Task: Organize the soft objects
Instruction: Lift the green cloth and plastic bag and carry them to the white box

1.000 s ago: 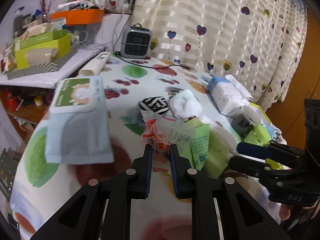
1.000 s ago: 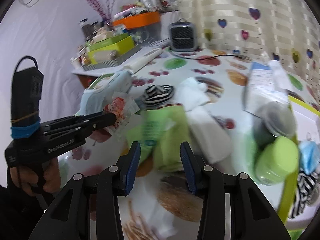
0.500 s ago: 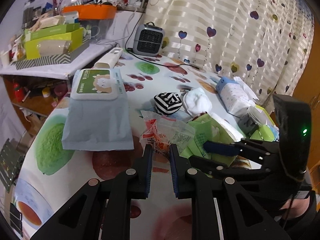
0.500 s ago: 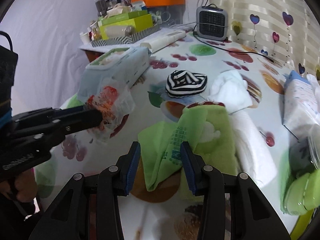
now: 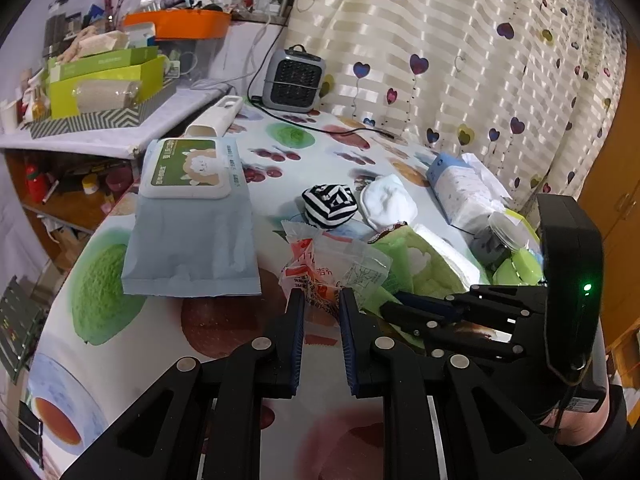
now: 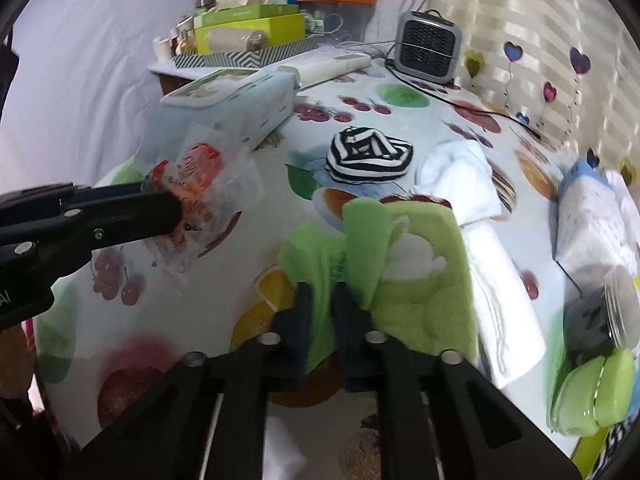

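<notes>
My left gripper is shut on a clear plastic packet with red print, held above the table; the packet also shows in the right wrist view. My right gripper is shut on the edge of a green plastic bag that lies with a green towel on the table. A striped black-and-white sock ball and a white sock lie beyond the towel. A folded white cloth lies to its right.
A large wet-wipes pack lies at the left of the fruit-print table. A tissue pack, jars and a small heater stand right and back. A cluttered shelf is at far left.
My right gripper moved forward and closed on the green plastic bag. My left gripper kept the packet and shifted slightly, staying shut.
</notes>
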`<action>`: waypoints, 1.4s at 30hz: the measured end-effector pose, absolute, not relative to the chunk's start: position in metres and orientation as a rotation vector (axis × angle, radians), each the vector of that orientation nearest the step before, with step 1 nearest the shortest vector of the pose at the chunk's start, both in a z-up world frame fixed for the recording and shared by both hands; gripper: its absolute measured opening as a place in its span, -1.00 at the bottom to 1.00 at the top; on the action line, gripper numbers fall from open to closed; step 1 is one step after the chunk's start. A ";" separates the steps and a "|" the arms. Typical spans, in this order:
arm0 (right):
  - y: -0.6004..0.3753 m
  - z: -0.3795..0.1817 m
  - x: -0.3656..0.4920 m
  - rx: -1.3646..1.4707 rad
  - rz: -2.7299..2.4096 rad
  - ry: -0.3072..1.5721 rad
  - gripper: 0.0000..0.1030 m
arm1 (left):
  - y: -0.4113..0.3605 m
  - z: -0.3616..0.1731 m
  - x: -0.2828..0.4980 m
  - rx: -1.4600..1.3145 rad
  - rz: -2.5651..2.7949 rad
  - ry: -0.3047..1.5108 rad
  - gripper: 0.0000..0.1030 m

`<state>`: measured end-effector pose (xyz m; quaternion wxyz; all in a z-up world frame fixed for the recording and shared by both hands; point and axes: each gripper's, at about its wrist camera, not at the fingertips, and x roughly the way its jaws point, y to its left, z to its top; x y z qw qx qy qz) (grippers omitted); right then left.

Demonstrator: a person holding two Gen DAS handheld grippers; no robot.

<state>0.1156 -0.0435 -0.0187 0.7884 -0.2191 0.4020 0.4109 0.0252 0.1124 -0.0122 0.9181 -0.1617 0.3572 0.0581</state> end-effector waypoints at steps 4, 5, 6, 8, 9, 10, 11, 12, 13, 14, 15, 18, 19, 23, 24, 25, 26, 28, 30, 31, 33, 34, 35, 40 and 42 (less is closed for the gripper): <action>-0.051 -0.008 0.110 -0.425 0.903 0.851 -0.83 | 0.108 -0.006 0.023 -0.329 0.112 0.726 -0.69; -0.053 -0.004 0.109 -0.413 0.906 0.839 -0.83 | 0.106 -0.005 0.022 -0.327 0.111 0.721 -0.69; -0.056 0.002 0.107 -0.400 0.907 0.825 -0.83 | 0.107 -0.003 0.021 -0.326 0.110 0.717 -0.69; -0.061 0.012 0.104 -0.380 0.908 0.802 -0.83 | 0.106 0.001 0.020 -0.324 0.108 0.711 -0.69; -0.064 0.016 0.103 -0.371 0.908 0.792 -0.83 | 0.105 0.003 0.019 -0.323 0.108 0.707 -0.69; -0.067 0.020 0.103 -0.362 0.907 0.782 -0.83 | 0.104 0.004 0.019 -0.321 0.107 0.703 -0.69; -0.071 0.026 0.101 -0.348 0.903 0.767 -0.83 | 0.103 0.006 0.019 -0.319 0.106 0.701 -0.69; -0.074 0.030 0.100 -0.339 0.901 0.758 -0.83 | 0.101 0.008 0.019 -0.317 0.103 0.697 -0.69; -0.078 0.034 0.099 -0.331 0.899 0.749 -0.83 | 0.099 0.010 0.018 -0.316 0.100 0.695 -0.69; -0.081 0.038 0.098 -0.320 0.896 0.739 -0.83 | 0.097 0.011 0.018 -0.313 0.096 0.692 -0.69; -0.086 0.043 0.096 -0.304 0.894 0.729 -0.83 | 0.096 0.012 0.018 -0.313 0.095 0.691 -0.69; -0.098 0.054 0.095 -0.263 0.890 0.709 -0.83 | 0.089 0.017 0.017 -0.306 0.081 0.682 -0.69; -0.102 0.057 0.095 -0.251 0.888 0.704 -0.83 | 0.088 0.018 0.017 -0.304 0.077 0.680 -0.69; -0.120 0.073 0.091 -0.216 0.869 0.662 -0.83 | 0.075 0.026 0.018 -0.290 0.050 0.667 -0.69; -0.122 0.076 0.090 -0.211 0.866 0.654 -0.83 | 0.072 0.028 0.020 -0.285 0.044 0.663 -0.69; -0.126 0.079 0.090 -0.205 0.860 0.645 -0.83 | 0.070 0.030 0.021 -0.281 0.037 0.660 -0.69; -0.129 0.082 0.089 -0.199 0.856 0.638 -0.83 | 0.065 0.032 0.022 -0.276 0.029 0.657 -0.69; -0.136 0.085 0.087 -0.189 0.847 0.627 -0.83 | 0.059 0.035 0.024 -0.268 0.015 0.653 -0.69; -0.144 0.087 0.086 -0.178 0.836 0.619 -0.83 | 0.051 0.039 0.026 -0.260 -0.001 0.649 -0.69; -0.147 0.088 0.086 -0.172 0.831 0.617 -0.83 | 0.049 0.039 0.027 -0.257 -0.006 0.648 -0.69; -0.154 0.090 0.086 -0.159 0.819 0.614 -0.83 | 0.041 0.042 0.030 -0.248 -0.022 0.647 -0.69; -0.157 0.090 0.087 -0.153 0.815 0.613 -0.83 | 0.038 0.042 0.031 -0.245 -0.027 0.648 -0.69; -0.161 0.091 0.087 -0.146 0.808 0.611 -0.83 | 0.034 0.043 0.032 -0.239 -0.034 0.648 -0.69; -0.176 0.095 0.087 -0.126 0.786 0.600 -0.83 | 0.021 0.045 0.038 -0.220 -0.063 0.651 -0.69; -0.182 0.096 0.088 -0.118 0.778 0.595 -0.83 | 0.017 0.045 0.040 -0.215 -0.071 0.653 -0.69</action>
